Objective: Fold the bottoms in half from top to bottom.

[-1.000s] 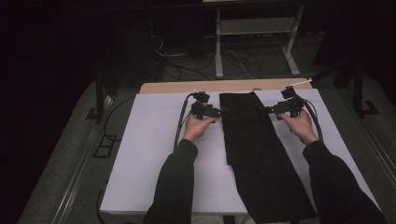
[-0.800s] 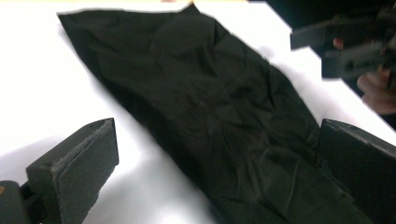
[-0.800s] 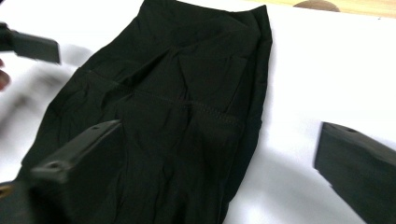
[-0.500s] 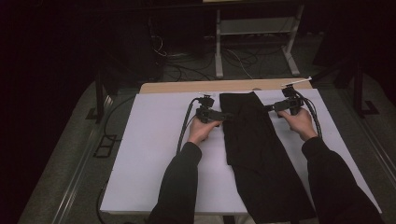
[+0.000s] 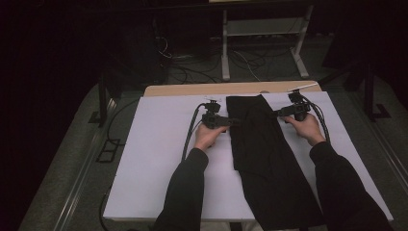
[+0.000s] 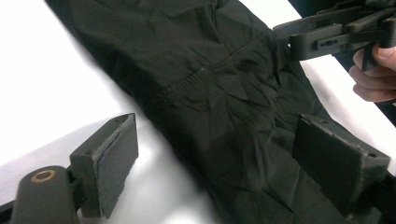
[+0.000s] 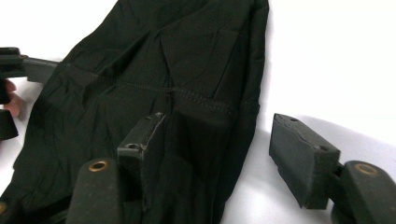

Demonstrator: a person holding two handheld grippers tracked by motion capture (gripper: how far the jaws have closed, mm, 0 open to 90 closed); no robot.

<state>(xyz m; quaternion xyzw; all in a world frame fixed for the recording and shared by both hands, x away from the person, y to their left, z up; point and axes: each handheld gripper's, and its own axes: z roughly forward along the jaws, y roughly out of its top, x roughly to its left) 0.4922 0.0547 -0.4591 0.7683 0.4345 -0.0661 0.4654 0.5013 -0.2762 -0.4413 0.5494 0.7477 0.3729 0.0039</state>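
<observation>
A long black garment, folded lengthwise, lies on the white table and hangs over its near edge. My left gripper is at the cloth's left edge near the far end. In the left gripper view the garment has its edge between the open jaws of that gripper. They have just been closing, and the pads are clear of the cloth. My right gripper is at the opposite edge. Its jaws straddle the hem of the garment and have just been closing too, still apart.
The white sheet leaves a strip of wooden tabletop bare at the far edge. Cables trail from both grippers across the table. Beyond the table, a metal frame and loose cables lie on the dark floor.
Both grippers have edged inward onto the garment's two side edges. The garment has stayed where it was.
</observation>
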